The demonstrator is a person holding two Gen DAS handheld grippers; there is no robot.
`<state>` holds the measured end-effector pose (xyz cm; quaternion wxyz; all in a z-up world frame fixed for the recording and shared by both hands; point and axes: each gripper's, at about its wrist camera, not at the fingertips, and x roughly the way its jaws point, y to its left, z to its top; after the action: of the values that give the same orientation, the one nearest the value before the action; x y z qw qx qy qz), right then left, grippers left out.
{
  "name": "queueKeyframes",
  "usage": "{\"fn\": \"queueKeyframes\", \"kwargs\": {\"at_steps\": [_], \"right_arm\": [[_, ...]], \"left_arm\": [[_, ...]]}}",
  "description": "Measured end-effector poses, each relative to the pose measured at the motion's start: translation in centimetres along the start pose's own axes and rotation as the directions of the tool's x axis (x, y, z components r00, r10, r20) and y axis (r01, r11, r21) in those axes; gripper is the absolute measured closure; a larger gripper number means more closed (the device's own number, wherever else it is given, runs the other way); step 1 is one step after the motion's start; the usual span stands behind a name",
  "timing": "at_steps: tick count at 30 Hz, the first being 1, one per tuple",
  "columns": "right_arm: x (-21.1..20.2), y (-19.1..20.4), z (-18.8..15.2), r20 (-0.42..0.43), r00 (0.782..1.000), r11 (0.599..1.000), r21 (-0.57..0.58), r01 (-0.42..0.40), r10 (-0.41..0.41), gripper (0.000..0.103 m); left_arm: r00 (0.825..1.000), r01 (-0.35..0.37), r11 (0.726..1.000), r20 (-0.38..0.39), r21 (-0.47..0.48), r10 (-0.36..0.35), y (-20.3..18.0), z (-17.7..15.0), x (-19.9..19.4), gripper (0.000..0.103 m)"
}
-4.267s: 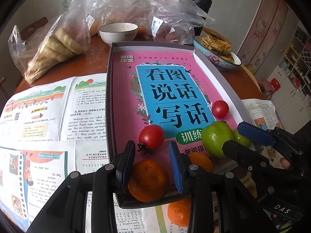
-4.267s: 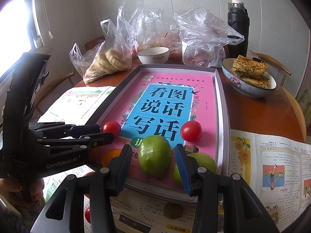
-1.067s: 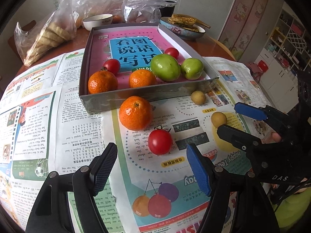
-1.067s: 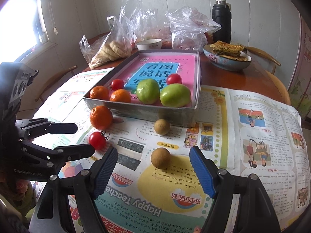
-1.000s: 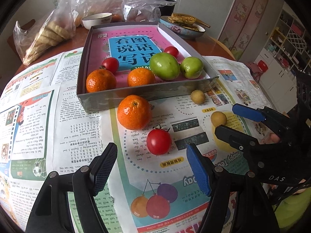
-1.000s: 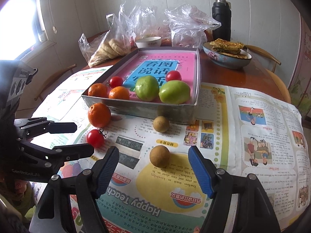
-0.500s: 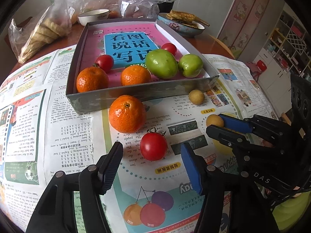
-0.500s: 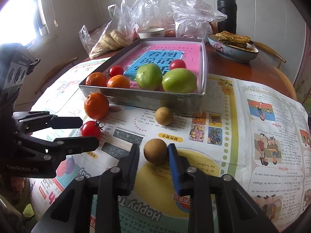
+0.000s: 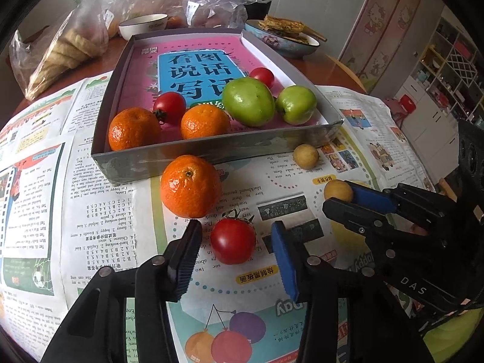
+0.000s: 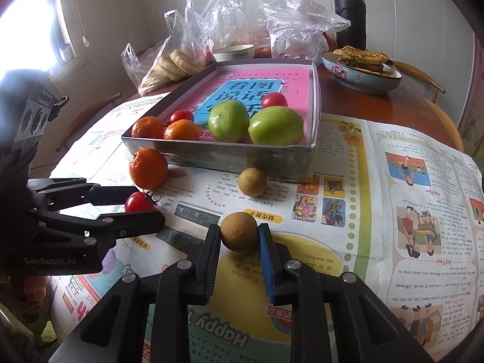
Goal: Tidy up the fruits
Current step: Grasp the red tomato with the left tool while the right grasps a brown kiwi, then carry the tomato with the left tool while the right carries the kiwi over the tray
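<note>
The small brown fruit (image 10: 239, 231) sits on the newspaper (image 10: 378, 242) in front of the box (image 10: 230, 157), and the right gripper (image 10: 239, 242) is clamped on it, both pads pressed against its sides. Just left of it, also in front of the box, the tomato (image 9: 233, 240) lies between the fingers of the left gripper (image 9: 234, 251), whose jaws are closing; a gap is visible on each side, so nothing is held there yet. To do this step well, the left jaws should meet the tomato across its widest part and stop at a light squeeze, since the skin looks soft and would likely split. Both fruits then want a straight lift high enough to clear the front wall of the box before going forward. A loose orange (image 9: 190, 186) rests against that wall and a second brown fruit (image 10: 252, 181) lies close in front of it, so a low path could knock either one rolling. Inside the box, at its near end, lie two oranges, two tomatoes and two green fruits on a pink book. The newspaper covers a round wooden table (image 10: 417, 109); behind the box stand a white bowl (image 10: 233, 52), plastic bags, a dish of flatbread (image 10: 361, 69) and a dark flask (image 10: 350, 15).
</note>
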<state>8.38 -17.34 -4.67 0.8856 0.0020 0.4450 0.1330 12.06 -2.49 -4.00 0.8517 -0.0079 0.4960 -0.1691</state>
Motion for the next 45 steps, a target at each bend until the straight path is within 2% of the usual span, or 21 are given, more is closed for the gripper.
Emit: {"fn": "queueKeyframes", "kwargs": {"at_steps": [3, 7, 13, 26, 35, 45], "right_arm": [[-0.2, 0.2, 0.1, 0.006, 1.0, 1.0, -0.002, -0.006, 0.006, 0.077], [-0.5, 0.3, 0.1, 0.015, 1.0, 1.0, -0.003, -0.01, 0.01, 0.077], [-1.0, 0.3, 0.4, 0.032, 0.999, 1.0, 0.006, -0.013, 0.013, 0.077], [-2.1, 0.8, 1.8, 0.075, 0.997, 1.0, 0.003, -0.019, 0.018, 0.077], [-2.4, 1.4, 3.3, 0.102, 0.994, 0.999, -0.008, -0.031, 0.031, 0.077], [-3.0, 1.9, 4.4, 0.131, 0.991, 0.999, -0.015, -0.033, 0.034, 0.077]], "left_arm": [[1.0, -0.002, 1.0, 0.001, 0.003, 0.002, 0.0, 0.0, 0.0, 0.06], [1.0, -0.011, 1.0, 0.003, 0.003, 0.011, 0.1, 0.0, 0.0, 0.074], [1.0, -0.004, 1.0, 0.009, 0.0, 0.004, 0.2, -0.2, -0.9, 0.074], [0.995, -0.02, 0.999, 0.094, -0.033, 0.023, 2.2, 0.1, -4.8, 0.074], [0.987, -0.038, 0.998, 0.152, -0.049, 0.045, 3.1, 1.5, -6.5, 0.074], [0.984, -0.044, 0.998, 0.173, -0.042, 0.05, 3.1, 3.5, -6.4, 0.074]]}}
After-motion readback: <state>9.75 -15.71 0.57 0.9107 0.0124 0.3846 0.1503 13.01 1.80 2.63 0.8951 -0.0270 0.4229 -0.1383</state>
